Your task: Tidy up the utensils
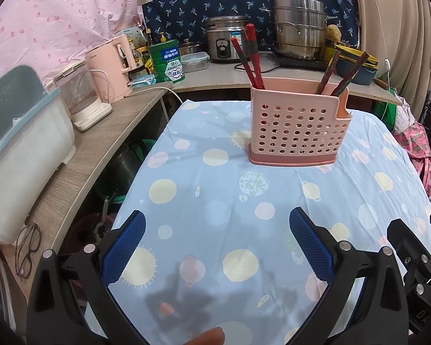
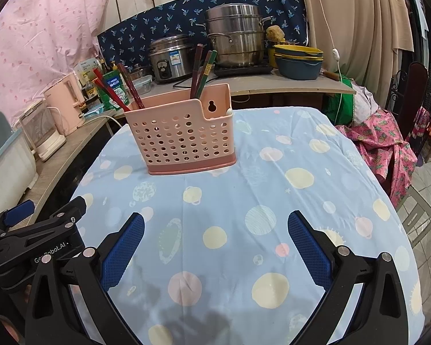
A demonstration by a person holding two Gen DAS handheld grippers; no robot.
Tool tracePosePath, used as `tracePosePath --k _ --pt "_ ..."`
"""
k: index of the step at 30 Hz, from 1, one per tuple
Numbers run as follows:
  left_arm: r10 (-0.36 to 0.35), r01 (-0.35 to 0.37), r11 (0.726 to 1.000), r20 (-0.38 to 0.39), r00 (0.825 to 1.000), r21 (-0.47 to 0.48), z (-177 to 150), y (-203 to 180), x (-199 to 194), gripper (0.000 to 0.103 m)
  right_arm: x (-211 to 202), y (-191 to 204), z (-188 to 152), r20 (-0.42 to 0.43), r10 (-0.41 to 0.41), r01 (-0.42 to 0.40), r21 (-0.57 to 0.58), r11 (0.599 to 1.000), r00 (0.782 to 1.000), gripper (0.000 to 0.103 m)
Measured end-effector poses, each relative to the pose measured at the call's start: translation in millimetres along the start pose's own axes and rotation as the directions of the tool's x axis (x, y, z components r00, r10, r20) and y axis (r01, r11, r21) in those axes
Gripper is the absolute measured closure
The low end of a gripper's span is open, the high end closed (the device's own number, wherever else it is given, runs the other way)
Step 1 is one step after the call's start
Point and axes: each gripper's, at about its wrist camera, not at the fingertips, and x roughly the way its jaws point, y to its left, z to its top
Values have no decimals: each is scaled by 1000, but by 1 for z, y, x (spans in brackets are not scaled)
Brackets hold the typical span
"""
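While both our tools hang low over the near end of the table, we hold nothing: the left gripper [image 1: 217,247] has its jaws spread wide, and the right gripper [image 2: 215,247] is splayed just the same. Their fingers [image 2: 123,247] carry blue pads with a fine dimpled grid, set in glossy black frames with round metal pins. From the right wrist we see the left tool just beside ours, tilted slightly inward. Ahead, well apart from both, the pink plastic caddy [image 1: 297,128] stands upright on the tablecloth [image 1: 215,189], a thin, wrinkled light-blue cotton printed with pastel planets. Its walls are punched with rows of round holes. Red chopsticks [image 1: 248,57] lean out of its left end, and darker chopsticks [image 1: 330,72] lean out of its right end.
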Motion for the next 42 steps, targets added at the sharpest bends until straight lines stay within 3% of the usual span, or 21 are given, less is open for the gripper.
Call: tracePosePath --k 42 --pt "16 -16 1000 3 1000 5 0 0 -1 7 2 -1 -2 -3 -2 2 -1 1000 1000 7"
